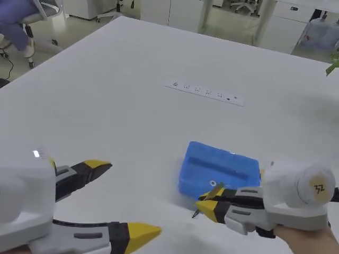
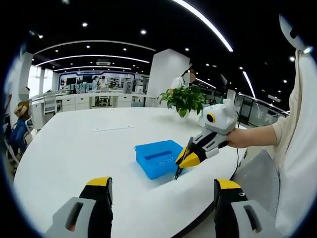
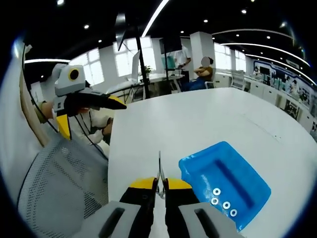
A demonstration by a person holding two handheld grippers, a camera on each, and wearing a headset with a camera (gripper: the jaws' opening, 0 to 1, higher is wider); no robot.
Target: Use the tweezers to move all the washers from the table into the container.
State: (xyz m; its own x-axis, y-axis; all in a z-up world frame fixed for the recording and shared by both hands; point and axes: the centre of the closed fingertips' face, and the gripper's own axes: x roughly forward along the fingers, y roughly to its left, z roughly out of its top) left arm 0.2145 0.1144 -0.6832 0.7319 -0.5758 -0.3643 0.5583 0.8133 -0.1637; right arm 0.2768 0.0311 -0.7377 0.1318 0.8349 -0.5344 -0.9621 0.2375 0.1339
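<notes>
Tweezers (image 3: 160, 171) are sitting pinched in the right claw (image 3: 159, 185), its jaws pressing together on them, their tip pointing down just beside the blue container (image 3: 198, 166) on the white bench (image 3: 198, 119). Four washers (image 3: 226, 205) are lying inside the container. The left claw (image 2: 163, 187) is hovering spread wide, gripping nothing.

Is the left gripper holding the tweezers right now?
No, the left gripper is wide open with nothing between its jaws, while the tweezers sit clamped in the right gripper.
</notes>
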